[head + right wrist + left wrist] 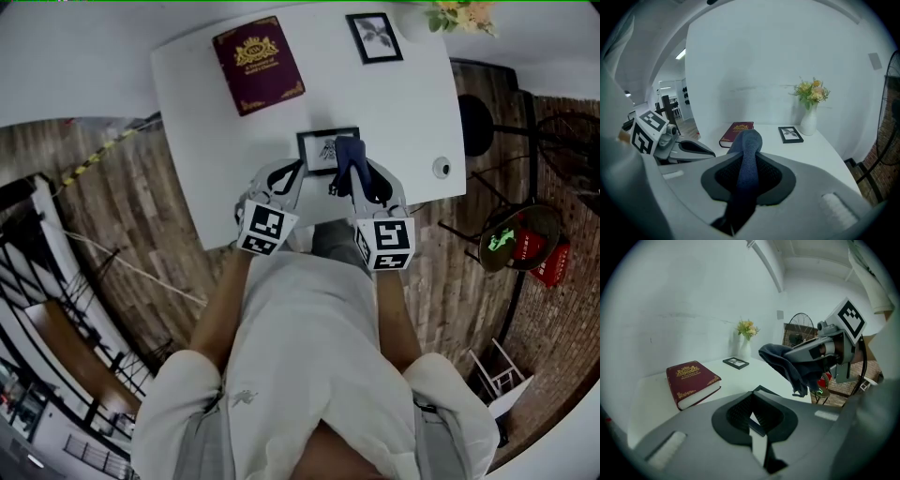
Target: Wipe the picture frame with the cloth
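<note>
A black picture frame [323, 148] with a pale print sits over the near edge of the white table [197, 112]. My left gripper [298, 174] is shut on its near side; in the left gripper view the frame's dark edge [757, 428] is pinched between the jaws. My right gripper [352, 180] is shut on a blue-grey cloth [349, 152], which lies against the frame's right part. The cloth [749, 150] rises out of the right jaws and droops forward. From the left gripper view the cloth [785, 363] hangs from the right gripper just right of the frame.
On the table's far left lies a red book [257, 62], with a second small frame [374, 37] flat at the far side. A white vase of flowers [441, 14] stands at the far right corner. A small white round thing [442, 169] sits near the right edge. A dark stool [475, 127] stands beyond it.
</note>
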Available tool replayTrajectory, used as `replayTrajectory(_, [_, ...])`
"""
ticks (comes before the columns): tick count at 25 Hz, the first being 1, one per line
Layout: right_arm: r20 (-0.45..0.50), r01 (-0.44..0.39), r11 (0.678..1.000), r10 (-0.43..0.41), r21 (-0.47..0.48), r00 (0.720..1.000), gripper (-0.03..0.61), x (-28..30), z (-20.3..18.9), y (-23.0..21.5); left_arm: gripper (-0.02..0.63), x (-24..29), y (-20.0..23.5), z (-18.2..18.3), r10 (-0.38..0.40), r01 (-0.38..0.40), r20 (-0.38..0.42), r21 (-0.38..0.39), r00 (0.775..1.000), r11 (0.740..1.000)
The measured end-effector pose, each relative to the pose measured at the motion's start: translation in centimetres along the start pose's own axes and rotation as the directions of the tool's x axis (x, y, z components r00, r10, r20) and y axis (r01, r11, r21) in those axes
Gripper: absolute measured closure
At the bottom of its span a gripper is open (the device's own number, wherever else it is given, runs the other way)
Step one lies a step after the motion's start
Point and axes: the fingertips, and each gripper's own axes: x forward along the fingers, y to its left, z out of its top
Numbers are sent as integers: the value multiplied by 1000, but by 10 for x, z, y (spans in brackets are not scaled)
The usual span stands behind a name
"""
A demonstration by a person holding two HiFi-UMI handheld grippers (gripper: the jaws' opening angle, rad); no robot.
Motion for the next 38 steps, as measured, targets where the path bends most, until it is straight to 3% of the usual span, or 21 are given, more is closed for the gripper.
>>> replayTrajectory(9, [-72, -96, 995, 95, -15, 993, 515, 31, -20, -5, 594, 27, 4, -34, 42, -46, -87, -47, 995, 998])
replayTrajectory(26, [-164, -216, 976, 211, -12, 964, 515, 79, -42, 13, 594, 52, 6, -69, 62, -80, -184, -95, 981, 992])
replayTrajectory(38, [-217, -293, 955, 279, -37, 936, 515, 113, -51, 46, 594, 51, 5, -71, 58, -77, -195, -92, 979, 993])
